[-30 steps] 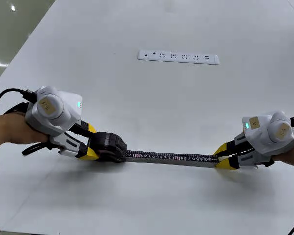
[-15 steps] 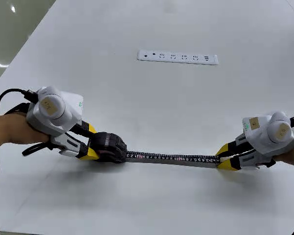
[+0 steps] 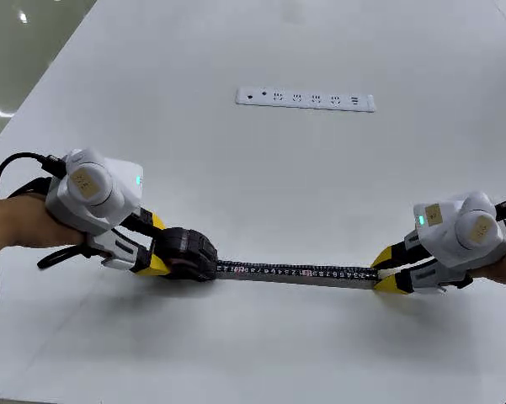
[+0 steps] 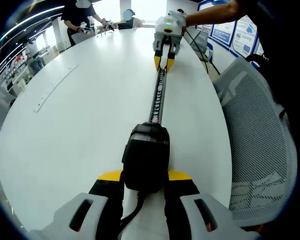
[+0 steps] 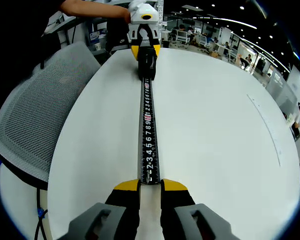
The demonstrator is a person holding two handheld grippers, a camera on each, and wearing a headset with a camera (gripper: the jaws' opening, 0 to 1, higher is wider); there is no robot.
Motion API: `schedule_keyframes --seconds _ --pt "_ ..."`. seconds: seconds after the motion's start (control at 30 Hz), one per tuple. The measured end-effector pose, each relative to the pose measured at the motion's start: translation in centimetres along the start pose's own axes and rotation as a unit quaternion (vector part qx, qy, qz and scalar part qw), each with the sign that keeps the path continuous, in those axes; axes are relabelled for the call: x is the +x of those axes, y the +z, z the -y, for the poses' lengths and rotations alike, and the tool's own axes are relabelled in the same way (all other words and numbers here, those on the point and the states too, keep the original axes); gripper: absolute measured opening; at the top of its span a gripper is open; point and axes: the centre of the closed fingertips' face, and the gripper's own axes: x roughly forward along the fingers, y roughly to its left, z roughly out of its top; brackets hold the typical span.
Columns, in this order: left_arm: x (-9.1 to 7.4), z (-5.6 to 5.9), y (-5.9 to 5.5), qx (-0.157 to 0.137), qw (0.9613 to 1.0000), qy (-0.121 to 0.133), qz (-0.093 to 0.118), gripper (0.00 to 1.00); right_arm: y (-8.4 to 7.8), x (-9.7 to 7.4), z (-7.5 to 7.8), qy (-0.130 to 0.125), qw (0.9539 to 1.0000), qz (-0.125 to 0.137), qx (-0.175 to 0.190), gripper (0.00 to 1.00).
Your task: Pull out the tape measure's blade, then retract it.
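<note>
We look steeply down from the head view on the white table (image 3: pixel 278 50), spanning left tongs (image 3: pixel 160 244) and right tongs (image 3: pixel 380 269). Our left gripper view sits low behind the black tape-measure case (image 4: pixel 146 156), facing along the dark numbered blade (image 4: pixel 158 95); the right gripper view faces back. All share that blade.

Tape blade (image 5: pixel 148 140): scale numerals 2–9 readable near tip; farther digits too small.

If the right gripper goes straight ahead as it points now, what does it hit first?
Probably the tape measure case in the left gripper: the right gripper points along the blade it grips, straight at it.
</note>
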Motion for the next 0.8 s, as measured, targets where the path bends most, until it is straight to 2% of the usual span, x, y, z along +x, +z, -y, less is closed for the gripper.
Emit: schedule_keyframes --seconds 0.23,0.37,0.57,0.8 --pt "-0.1 0.0 0.0 0.009 1.0000 0.002 -0.003 0.26 -0.2 -0.2 0.2 -0.006 1.0000 -0.001 0.002 0.15" --pt "-0.1 -0.2 -0.3 0.008 0.9998 0.008 -0.016 0.28 -0.1 -0.6 0.3 -0.010 0.9999 0.001 0.004 0.18" --pt "-0.5 -0.1 -0.5 -0.002 0.9997 0.012 -0.019 0.39 -0.4 -0.9 0.0 -0.013 0.9999 -0.004 0.004 0.24" --pt "-0.9 0.5 -1.0 -0.020 0.9994 0.016 -0.022 0.47 -0.6 -1.2 -0.6 -0.019 0.9997 -0.001 0.013 0.33"
